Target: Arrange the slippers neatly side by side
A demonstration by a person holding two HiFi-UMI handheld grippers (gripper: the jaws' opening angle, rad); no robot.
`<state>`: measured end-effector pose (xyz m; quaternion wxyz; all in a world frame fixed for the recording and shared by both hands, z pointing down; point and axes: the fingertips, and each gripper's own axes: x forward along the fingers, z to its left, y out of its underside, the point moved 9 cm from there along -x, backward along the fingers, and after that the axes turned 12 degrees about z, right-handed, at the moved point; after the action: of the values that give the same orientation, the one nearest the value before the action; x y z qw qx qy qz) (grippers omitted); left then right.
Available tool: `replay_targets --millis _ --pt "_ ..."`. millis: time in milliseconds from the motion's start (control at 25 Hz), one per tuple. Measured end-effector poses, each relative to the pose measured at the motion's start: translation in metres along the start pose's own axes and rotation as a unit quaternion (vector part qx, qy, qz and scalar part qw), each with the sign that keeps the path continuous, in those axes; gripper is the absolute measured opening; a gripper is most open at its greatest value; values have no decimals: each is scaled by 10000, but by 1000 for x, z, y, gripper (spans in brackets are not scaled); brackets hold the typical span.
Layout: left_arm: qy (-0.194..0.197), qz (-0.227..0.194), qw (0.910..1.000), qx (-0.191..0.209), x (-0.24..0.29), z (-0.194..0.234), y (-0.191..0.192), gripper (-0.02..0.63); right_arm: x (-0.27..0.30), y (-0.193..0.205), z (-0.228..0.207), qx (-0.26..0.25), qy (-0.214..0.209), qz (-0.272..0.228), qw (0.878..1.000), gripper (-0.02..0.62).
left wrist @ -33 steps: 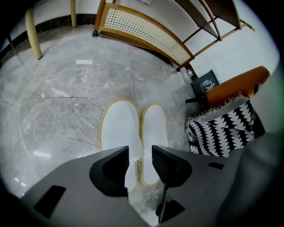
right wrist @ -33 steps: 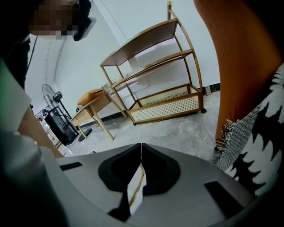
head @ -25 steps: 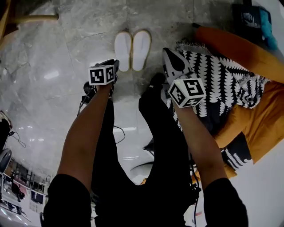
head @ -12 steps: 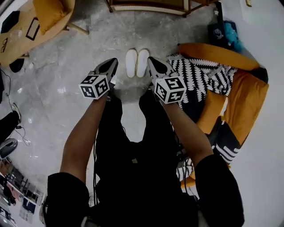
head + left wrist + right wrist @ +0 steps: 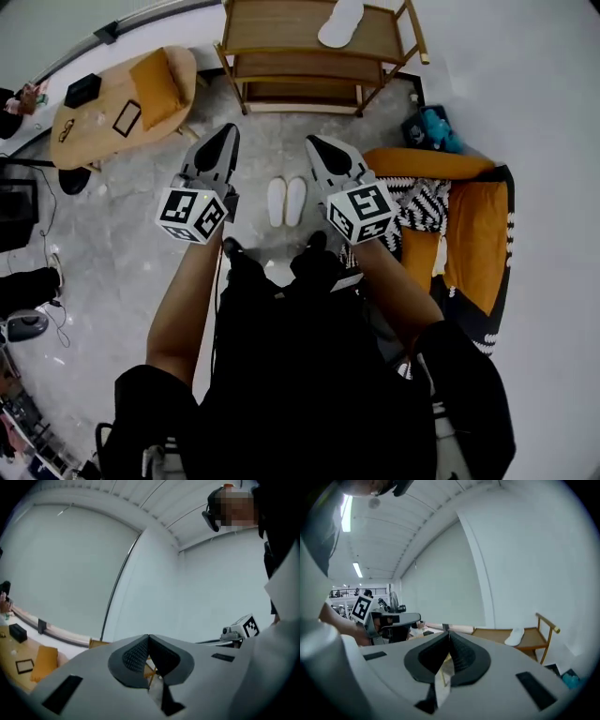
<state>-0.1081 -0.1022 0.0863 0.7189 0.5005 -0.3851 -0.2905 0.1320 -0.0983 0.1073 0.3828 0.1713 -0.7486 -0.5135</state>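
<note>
The left gripper is squeezed tight with nothing in it. The right gripper is squeezed tight and empty too. Both are held up in the air and point away from the person.

Down between them, in the head view, are the slippers. The two white slippers lie on the grey floor, touching side by side, just past the person's legs. I think they look neat already.

Further off stands a wooden shelf with one more white slipper on top.

What could go wrong? The legs are near, so a step forward could kick the pair crooked. A closed gripper poking down could also push one slipper away from the other.
</note>
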Motion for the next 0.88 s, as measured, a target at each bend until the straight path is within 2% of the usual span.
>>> replay_targets --millis 160,360,480,680,880 --pt "-170 -630 9971 397 -29 -39 -54 16 -66 -51 -14 92 56 -1023 9947 32" --pt "-391 -1304 9895 486 -59 -78 -76 17 -124 -77 -28 -132 -89 -1928 9811 32" --pt "-512 -1319 9888 468 -71 -93 -68 17 -145 -75 -29 -242 -81 -2059 9782 32" --pt "-609 -1195 9909 152 -85 -102 -50 15 -161 -61 -36 -163 -96 -1887 9818 32" --pt "-673 -1005 9919 381 -103 -106 -53 15 -182 -55 -31 -141 166 -1879 9819 32"
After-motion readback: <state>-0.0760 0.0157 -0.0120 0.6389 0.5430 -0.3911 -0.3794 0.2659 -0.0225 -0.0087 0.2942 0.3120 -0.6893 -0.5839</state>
